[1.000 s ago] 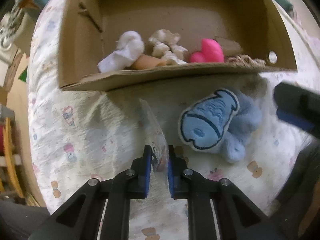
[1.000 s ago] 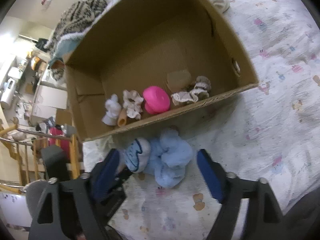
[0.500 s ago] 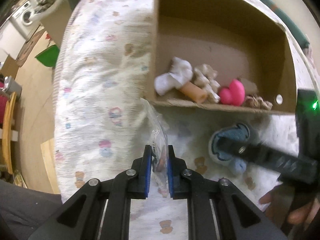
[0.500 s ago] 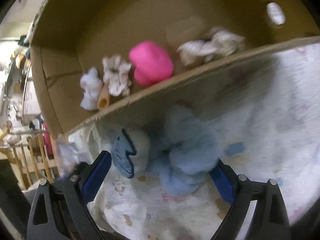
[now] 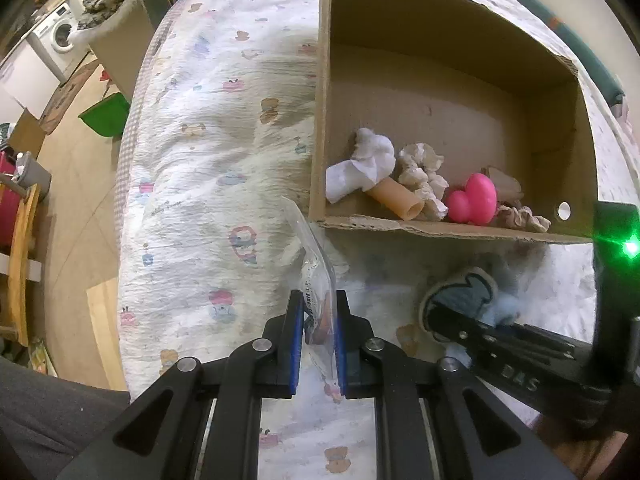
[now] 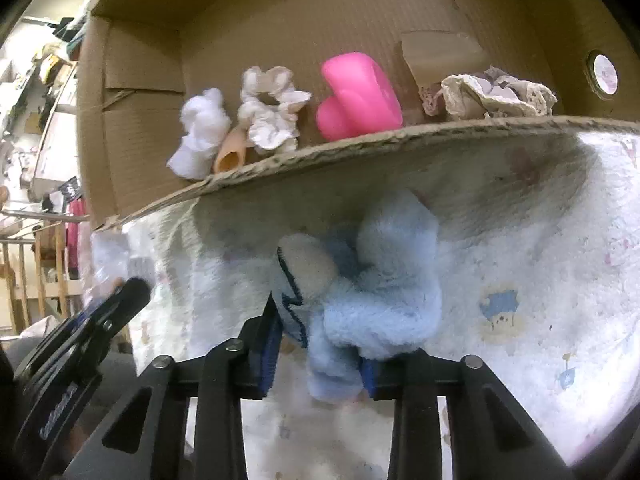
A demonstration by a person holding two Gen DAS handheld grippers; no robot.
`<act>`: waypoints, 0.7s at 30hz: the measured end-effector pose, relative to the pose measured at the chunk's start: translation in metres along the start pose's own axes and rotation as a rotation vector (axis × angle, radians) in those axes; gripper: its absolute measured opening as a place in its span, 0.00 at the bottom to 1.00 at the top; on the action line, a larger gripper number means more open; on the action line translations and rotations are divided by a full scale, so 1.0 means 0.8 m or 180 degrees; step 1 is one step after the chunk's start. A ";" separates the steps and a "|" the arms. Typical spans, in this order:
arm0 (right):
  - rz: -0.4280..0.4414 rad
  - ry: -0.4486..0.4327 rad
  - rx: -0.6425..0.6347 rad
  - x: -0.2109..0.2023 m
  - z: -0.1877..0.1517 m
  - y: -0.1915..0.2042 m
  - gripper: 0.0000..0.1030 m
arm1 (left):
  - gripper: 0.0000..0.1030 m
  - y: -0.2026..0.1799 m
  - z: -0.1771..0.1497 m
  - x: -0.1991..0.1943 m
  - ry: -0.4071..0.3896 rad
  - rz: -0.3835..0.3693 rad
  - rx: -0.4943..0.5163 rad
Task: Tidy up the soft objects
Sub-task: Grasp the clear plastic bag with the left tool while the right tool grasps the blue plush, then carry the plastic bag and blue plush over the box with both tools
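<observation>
My left gripper [image 5: 317, 340] is shut on a clear plastic packet [image 5: 316, 280] and holds it above the printed bedcover [image 5: 208, 184]. My right gripper [image 6: 316, 354] is shut on a light-blue plush toy [image 6: 372, 292] with a fish patch, which lies on the cover just in front of the cardboard box [image 6: 132, 92]. The toy [image 5: 460, 292] and right gripper [image 5: 508, 344] also show at right in the left wrist view. In the box [image 5: 324, 80] lie a white wad [image 5: 360, 164], a tan tube [image 5: 396, 200], a cream scrunchie [image 5: 424, 172], a pink piece [image 5: 472, 200] and a lace scrunchie [image 5: 520, 216].
The bed edge drops off at left to a wood floor [image 5: 72, 184] with a green bin [image 5: 106, 114], boxes and a washing machine [image 5: 60, 36]. A wooden rail [image 6: 36, 276] stands left of the bed. The left gripper [image 6: 92, 320] shows low at left in the right wrist view.
My right gripper came down around the blue plush toy and closed on it. My left gripper drew back and turned left, still holding the packet.
</observation>
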State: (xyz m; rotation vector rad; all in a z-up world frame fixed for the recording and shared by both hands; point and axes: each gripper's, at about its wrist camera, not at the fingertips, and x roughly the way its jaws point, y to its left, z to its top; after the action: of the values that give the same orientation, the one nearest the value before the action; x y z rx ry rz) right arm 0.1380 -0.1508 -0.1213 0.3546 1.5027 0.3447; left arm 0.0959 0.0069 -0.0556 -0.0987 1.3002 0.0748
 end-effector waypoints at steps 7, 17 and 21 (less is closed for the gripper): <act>0.0138 -0.0101 -0.0031 -0.032 -0.020 -0.002 0.31 | 0.12 0.014 -0.005 0.000 -0.0068 0.0082 -0.0060; 0.0302 -0.0428 -0.0066 -0.104 -0.045 -0.019 0.31 | 0.12 0.015 -0.020 -0.033 -0.0362 0.0069 -0.0113; 0.0259 -0.0635 -0.0197 -0.132 -0.047 -0.018 0.31 | 0.12 0.008 -0.025 -0.055 -0.0532 0.0002 -0.0086</act>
State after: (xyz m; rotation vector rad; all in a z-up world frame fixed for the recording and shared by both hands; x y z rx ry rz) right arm 0.0963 -0.2087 -0.0337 0.3902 1.2823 0.4076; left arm 0.0644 0.0112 -0.0184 -0.1129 1.1326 0.0991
